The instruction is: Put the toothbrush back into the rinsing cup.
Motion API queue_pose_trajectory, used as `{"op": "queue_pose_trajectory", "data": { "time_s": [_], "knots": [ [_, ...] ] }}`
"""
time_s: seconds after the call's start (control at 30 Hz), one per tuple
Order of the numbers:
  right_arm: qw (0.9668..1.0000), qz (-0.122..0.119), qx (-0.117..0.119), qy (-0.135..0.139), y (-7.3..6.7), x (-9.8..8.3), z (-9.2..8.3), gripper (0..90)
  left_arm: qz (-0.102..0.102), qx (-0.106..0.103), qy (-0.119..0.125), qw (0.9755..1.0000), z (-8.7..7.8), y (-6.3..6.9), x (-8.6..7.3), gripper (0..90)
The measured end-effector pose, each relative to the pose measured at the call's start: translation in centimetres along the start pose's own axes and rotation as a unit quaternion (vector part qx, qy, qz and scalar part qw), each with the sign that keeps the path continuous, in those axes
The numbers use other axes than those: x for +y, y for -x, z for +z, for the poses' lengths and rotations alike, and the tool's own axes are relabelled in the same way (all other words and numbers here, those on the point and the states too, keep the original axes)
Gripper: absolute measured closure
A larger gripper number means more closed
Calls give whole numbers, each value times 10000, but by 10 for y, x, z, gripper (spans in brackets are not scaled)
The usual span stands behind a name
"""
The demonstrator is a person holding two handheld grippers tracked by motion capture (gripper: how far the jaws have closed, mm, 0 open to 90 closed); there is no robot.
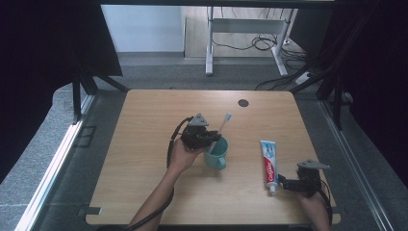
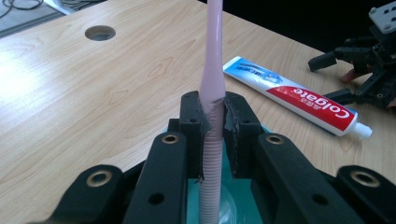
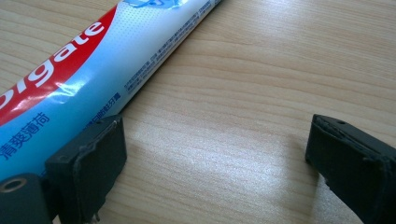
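Bench [image 1: 144, 159]: a pale wood top across the middle of the high view, with a dark round hole [image 1: 243, 102] near its far edge, upper centre.
Toothpaste tube [image 1: 269, 161]: lies flat at the lower right of the high view, cap toward the person, well apart from the cup.
Cup [image 1: 217, 153]: teal, upright just right of centre in the high view, handle toward the lower right; its rim shows under the left tongs in the left gripper view.
Left tongs [image 2: 214, 126]: clenched on the toothbrush handle, held over the cup at the centre of the high view.
Right tongs [image 3: 215, 154]: released, jaws standing wide on bare bench wood; one pad sits just beside the toothpaste tube at the lower left of the right gripper view, not pressing it.
Toothbrush [image 1: 222, 126]: pink, nearly upright, head toward the upper right of the high view, lower end going down into the cup; I cannot tell whether it touches the bottom.
Progress: by my reading, the brush is being set into the cup and that step is nearly finished; letting go is left, and the tube looks untouched.
In the way: nothing blocks the cup mouth; the brush leans, so it may tip against the rim once freed.
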State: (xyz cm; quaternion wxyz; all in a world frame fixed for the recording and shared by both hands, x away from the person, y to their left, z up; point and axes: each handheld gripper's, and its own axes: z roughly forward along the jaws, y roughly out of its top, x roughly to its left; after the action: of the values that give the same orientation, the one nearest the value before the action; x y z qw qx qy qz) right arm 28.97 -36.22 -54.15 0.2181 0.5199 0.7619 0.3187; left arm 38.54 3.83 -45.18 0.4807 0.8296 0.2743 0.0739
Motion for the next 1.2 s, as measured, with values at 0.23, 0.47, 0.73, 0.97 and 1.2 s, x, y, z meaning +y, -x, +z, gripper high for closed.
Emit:
{"op": "queue_pose_trajectory", "data": {
  "time_s": [0.23,0.47,0.73,0.97,1.2],
  "knots": [
    [10000,-2,-1,-1,0,0,0,47,11,-17,-49,10000,6,3,-6,789],
    [10000,-4,2,-2,0,0,0,47,112,11,-143,9998,12,7,-9,788],
    [10000,-2,7,-6,0,0,0,47,264,133,-304,9991,18,13,-9,786],
    [10000,-10,11,-9,0,0,0,47,325,187,-502,9980,21,16,-9,783],
    [10000,-11,11,-9,0,0,0,47,350,250,-647,9970,25,19,-9,781]
  ]
}}
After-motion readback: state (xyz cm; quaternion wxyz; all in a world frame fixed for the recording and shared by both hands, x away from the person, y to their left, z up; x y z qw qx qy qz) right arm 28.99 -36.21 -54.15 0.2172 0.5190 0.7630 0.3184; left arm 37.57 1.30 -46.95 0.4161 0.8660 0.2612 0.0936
